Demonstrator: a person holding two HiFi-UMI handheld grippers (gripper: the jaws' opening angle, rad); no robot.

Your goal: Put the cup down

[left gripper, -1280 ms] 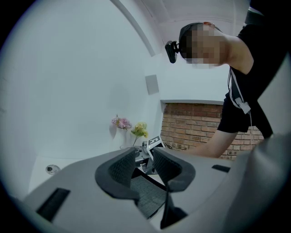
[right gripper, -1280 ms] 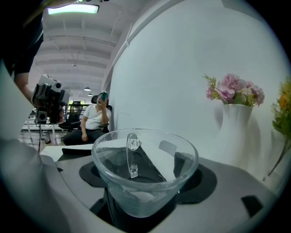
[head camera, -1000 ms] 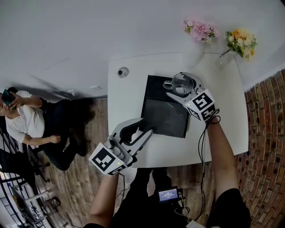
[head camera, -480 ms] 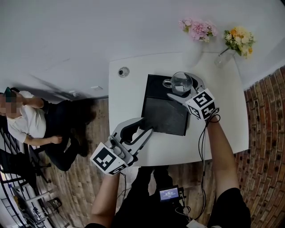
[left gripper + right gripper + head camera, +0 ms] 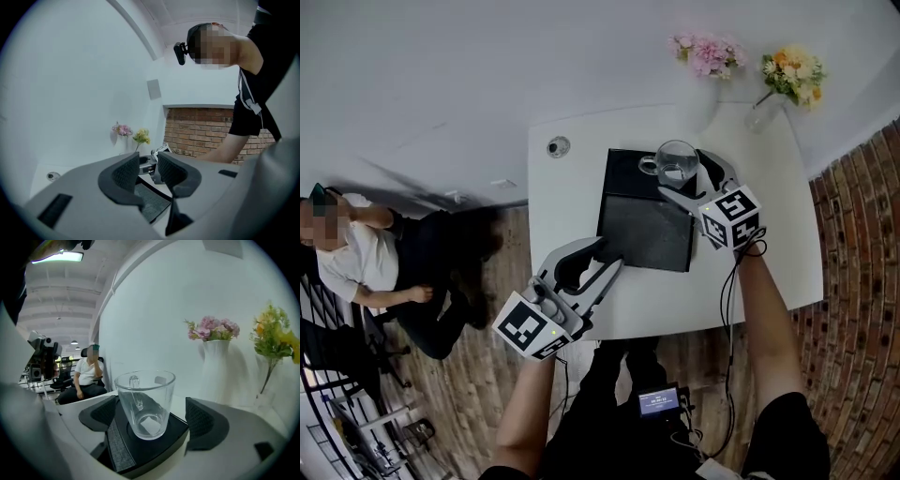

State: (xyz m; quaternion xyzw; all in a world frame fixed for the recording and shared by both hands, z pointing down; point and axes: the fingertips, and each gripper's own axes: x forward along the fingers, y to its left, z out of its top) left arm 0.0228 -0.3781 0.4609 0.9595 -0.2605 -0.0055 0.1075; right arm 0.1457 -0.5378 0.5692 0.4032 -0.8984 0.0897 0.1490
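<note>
Well, my left claw [image 5: 605,262] idles, parted on nothing. On the tray [image 5: 642,239] the cup [image 5: 145,401] stands upright, empty. My right claw [image 5: 682,173] has just been opening, pads clear of it, so it's set down, I judge. Beyond, a white vase [image 5: 215,371] holds pink flowers [image 5: 213,329].

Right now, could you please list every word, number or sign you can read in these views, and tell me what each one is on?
No text reads clearly in any view.
Small screen at the person's waist: lit characters, too small to read.
The left marker cube and right marker cube: black-and-white square code patterns, no letters or digits.
The cup and black tray: no legible print.
</note>
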